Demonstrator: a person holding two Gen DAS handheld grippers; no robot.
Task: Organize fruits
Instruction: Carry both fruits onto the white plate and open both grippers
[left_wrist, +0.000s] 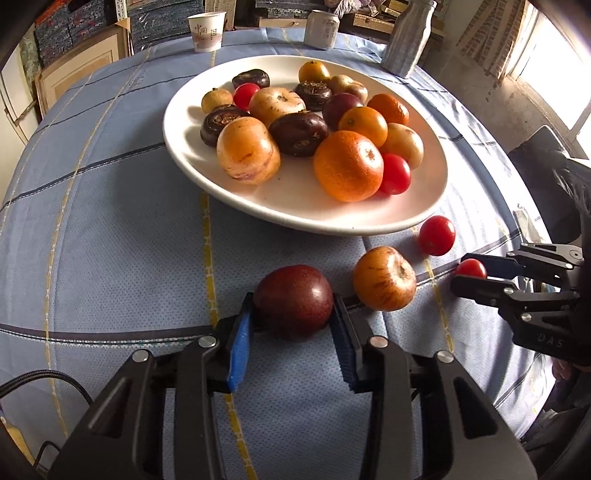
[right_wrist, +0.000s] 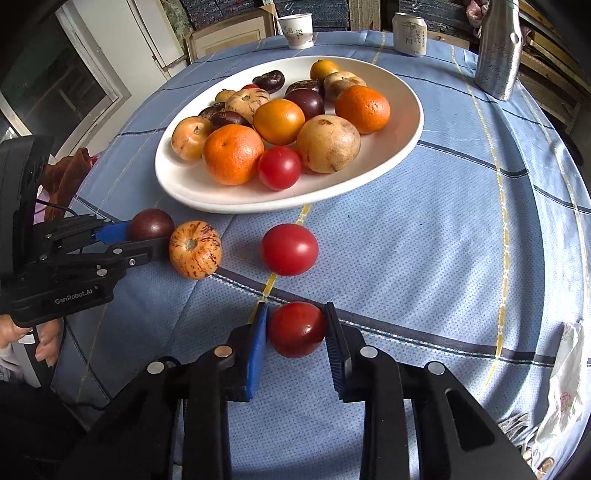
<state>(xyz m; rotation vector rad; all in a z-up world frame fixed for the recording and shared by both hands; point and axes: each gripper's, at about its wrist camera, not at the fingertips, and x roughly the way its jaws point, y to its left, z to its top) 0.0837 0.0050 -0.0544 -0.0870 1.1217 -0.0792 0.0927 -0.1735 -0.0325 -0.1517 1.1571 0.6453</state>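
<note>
Left gripper (left_wrist: 293, 314): My jaws are pressed on both sides of the dark purple fruit (left_wrist: 293, 301). It sits on the table (left_wrist: 110, 240) right between them.
Right gripper (right_wrist: 297, 328): My jaws are closed on a small red tomato (right_wrist: 296, 328). It rests on the table too, held between the blue pads (right_wrist: 256, 354).
Striped fruit (left_wrist: 384, 277): I see it just past my left jaws, a little to the right, close to the purple fruit. From my right side it touches the tip of the left gripper.
Loose tomato (right_wrist: 289, 249): It lies ahead of my right jaws, between them and the plate.
Plate (left_wrist: 295, 206): It is white and sits further ahead of both jaws. It is full of oranges, tomatoes and brown and dark fruits.
Far off: Beyond the plate I see a paper cup (left_wrist: 206, 31), a can (left_wrist: 322, 29) and a silver bottle (left_wrist: 408, 38).
Hand (right_wrist: 40, 341): I see fingers on the left gripper's handle.
</note>
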